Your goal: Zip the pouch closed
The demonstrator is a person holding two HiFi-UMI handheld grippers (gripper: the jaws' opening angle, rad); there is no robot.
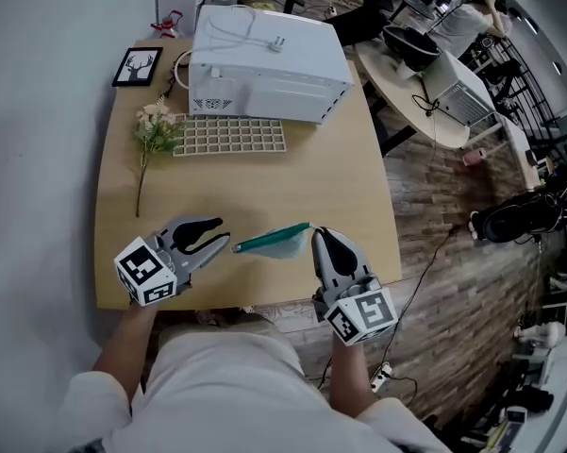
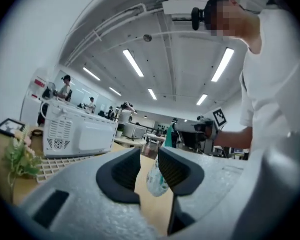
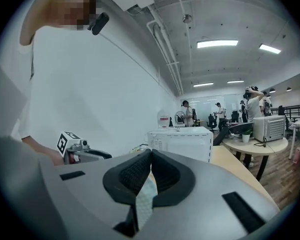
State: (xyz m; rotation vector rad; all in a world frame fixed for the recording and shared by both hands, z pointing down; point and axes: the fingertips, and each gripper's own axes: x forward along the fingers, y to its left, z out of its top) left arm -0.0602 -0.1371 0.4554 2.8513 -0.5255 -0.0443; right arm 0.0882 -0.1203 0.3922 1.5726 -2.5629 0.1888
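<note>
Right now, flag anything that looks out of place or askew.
The pouch hangs tilted, held by one end only in the shut right claw; the left claw is open at its other end.

text check: nope, nothing legible anywhere | closest thing: black-and-white square code patterns on the left marker cube [image 1: 149, 272] of the left tongs [image 1: 225, 234] and the right marker cube [image 1: 363, 316] of the right tongs [image 1: 318, 234] | where: counter [image 1: 358, 206] edge farthest from the microwave [image 1: 264, 64] | just blocks, not letters or digits
</note>
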